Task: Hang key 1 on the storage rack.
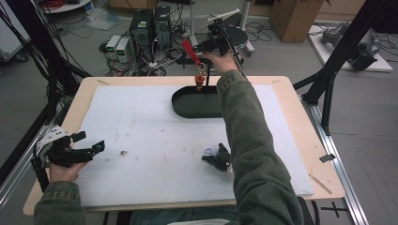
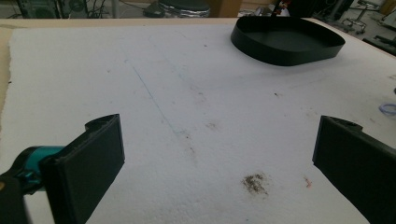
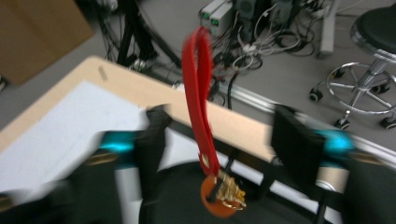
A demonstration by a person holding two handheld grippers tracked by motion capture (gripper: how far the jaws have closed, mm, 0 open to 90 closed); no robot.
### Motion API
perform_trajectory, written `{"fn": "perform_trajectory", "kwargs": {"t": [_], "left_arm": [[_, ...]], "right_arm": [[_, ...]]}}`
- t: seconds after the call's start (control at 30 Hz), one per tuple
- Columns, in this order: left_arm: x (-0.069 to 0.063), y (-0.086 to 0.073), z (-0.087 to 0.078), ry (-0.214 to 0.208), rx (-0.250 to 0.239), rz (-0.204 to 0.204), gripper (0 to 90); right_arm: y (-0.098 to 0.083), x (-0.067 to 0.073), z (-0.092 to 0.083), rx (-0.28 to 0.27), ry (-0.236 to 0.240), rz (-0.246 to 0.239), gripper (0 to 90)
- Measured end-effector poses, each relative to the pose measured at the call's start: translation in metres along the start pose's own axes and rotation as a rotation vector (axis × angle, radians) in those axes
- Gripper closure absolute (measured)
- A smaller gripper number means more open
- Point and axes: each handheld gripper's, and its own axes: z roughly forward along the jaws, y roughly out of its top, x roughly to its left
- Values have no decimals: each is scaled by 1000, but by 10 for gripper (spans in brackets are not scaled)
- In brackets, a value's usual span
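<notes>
High view. We see the right gripper [image 1: 202,47] reached past the far table edge, above the black oval tray [image 1: 185,107]. A red strap keychain [image 1: 191,51] with a gold ring and an orange tag hangs below it, the tag level with the tray's far rim. The left gripper [image 1: 89,145] rests near the left edge of the white foam mat [image 1: 141,140], released and holding nothing. A small dark object [image 1: 218,158] lies on the mat beside the right forearm.

Left gripper view. The jaws stand wide apart over bare mat; the tray [image 2: 287,56] lies well ahead at upper right.

Right gripper view. The frame is blurred. The jaws are spread, and the keychain [image 3: 201,102] hangs between them, touching neither pad; we cannot tell what, if anything, supports the strap. The orange tag [image 3: 217,203] hangs over the tray's dark interior.

Risk. We judge that a keychain let go here could strike the far rim and bounce off the table onto the floor cables, since the tray sits close to that edge. The swinging strap could also drape over the rim.

Room. The mat's centre and left half lie open; the far edge and the stand behind the tray leave little margin.
</notes>
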Motion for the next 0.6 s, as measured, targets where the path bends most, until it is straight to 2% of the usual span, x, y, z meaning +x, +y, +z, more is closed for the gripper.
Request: {"fn": "perform_trajectory", "kwargs": {"t": [0.07,0.13,0.2,0.3,0.53,0.6], "left_arm": [[0,0,0,1,6,4,26],[-1,0,1,1,7,4,26],[-1,0,0,1,8,5,25],[-1,0,0,2,8,5,26],[-2,0,0,-3,2,6,26],[-2,0,0,-4,4,7,26]], "right_arm": [[-6,-2,-1,13,4,-45,108],[-11,-3,-2,16,-3,-62,92],[-18,-8,-4,26,21,-65,5],[-21,-10,-8,22,36,-54,5],[-31,-10,-31,-9,67,-41,5],[-37,-7,-34,16,70,-35,5]]}}
